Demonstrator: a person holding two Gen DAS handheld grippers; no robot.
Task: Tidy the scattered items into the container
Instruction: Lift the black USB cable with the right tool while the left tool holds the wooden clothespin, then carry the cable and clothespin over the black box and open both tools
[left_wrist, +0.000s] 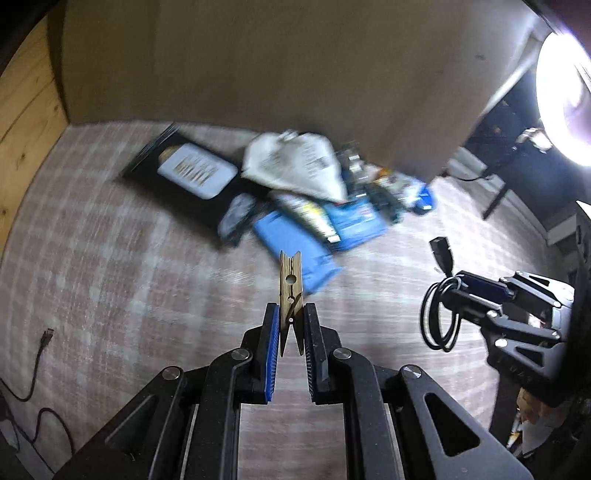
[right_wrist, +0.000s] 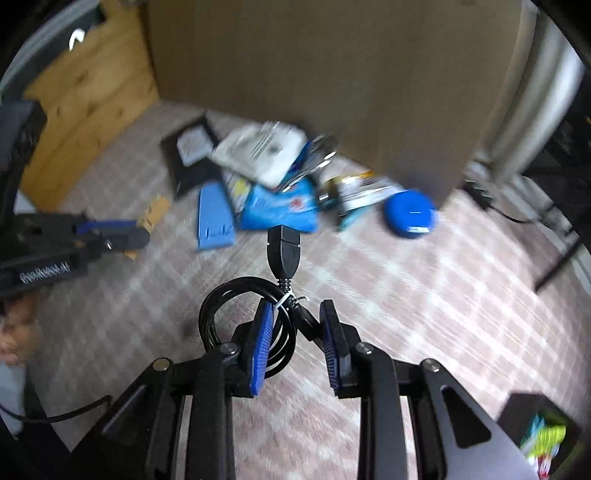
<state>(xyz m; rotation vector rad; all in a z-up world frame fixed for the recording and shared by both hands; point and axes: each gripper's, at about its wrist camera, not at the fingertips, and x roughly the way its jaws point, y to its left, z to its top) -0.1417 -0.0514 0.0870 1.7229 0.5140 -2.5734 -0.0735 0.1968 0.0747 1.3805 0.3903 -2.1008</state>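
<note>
My left gripper is shut on a wooden clothespin that stands upright between its blue pads, held above the checked carpet. My right gripper is shut on a coiled black USB cable bound with a wire tie, its plug pointing forward. The right gripper also shows at the right of the left wrist view, and the left gripper at the left of the right wrist view. A big cardboard box stands ahead. Scattered items lie at its base.
The pile holds a black package, white paper, blue packets and a round blue disc. A wooden panel stands left. A loose black cable lies on the carpet. A bright lamp glares at right.
</note>
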